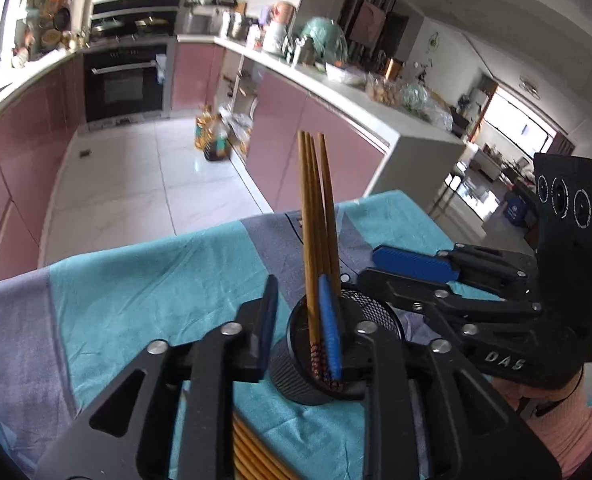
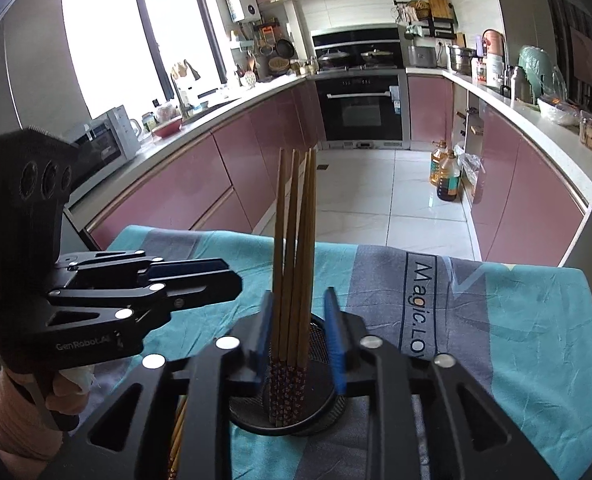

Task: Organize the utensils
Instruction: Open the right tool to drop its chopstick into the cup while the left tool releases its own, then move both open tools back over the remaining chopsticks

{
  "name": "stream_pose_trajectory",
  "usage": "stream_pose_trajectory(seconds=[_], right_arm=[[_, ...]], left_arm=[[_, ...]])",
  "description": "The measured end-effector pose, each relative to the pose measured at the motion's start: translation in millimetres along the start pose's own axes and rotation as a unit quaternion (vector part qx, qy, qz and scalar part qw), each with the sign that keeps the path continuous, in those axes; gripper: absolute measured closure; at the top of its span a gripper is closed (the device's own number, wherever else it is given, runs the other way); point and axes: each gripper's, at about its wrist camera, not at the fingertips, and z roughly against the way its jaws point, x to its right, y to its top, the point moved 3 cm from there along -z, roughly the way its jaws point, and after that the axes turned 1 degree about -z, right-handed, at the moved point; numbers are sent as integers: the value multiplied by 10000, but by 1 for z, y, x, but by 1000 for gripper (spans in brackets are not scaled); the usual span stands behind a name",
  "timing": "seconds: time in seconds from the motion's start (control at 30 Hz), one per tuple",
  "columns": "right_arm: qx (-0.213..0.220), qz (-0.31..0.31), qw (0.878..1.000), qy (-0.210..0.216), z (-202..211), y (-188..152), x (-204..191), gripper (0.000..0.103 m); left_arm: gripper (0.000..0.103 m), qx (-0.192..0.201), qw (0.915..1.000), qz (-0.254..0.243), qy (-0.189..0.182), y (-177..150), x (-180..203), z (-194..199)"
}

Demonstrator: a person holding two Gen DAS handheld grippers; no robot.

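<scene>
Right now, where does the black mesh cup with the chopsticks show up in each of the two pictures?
Left wrist view: the mesh cup sits low and centre, just right of the middle, between this tool's fingers.
Right wrist view: the cup sits low and centre, behind this tool's fingers.
Shared landmark: the black oven on the far wall.

Four chopsticks [image 2: 294,260] stand in one mesh cup [image 2: 323,408] on the table [image 2: 515,320]. More chopsticks [image 1: 252,452] lie in a loose bundle at the table's near edge, too hidden by the tool to count. Two tools show, the left [image 1: 301,320] and the right [image 2: 297,338], each with two blue pads [image 2: 335,344]. Two oil bottles [image 2: 445,174] stand on the floor.
</scene>
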Motion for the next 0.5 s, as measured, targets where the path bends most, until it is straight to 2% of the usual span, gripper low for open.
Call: stream_pose_trajectory(seconds=[0.07, 0.13, 0.2, 0.23, 0.37, 0.5], right_arm=[[146, 49, 9999, 47, 9, -3, -5, 57], [265, 170, 9995, 42, 17, -7, -13, 54], [342, 264, 9990, 148, 24, -16, -23, 47], [358, 289, 9987, 198, 26, -19, -26, 46], [330, 476, 9978, 329, 30, -42, -48, 36], [128, 622, 9974, 341, 21, -62, -63, 35]], left_arm=[[50, 259, 9996, -2, 76, -6, -2, 16], [38, 590, 9979, -9, 275, -14, -5, 35], [23, 767, 9961, 9, 443, -23, -8, 50], [13, 869, 9948, 35, 528, -29, -10, 58], [5, 1065, 9901, 71, 908, -54, -21, 80], [5, 995, 9880, 245, 1155, -86, -36, 90]])
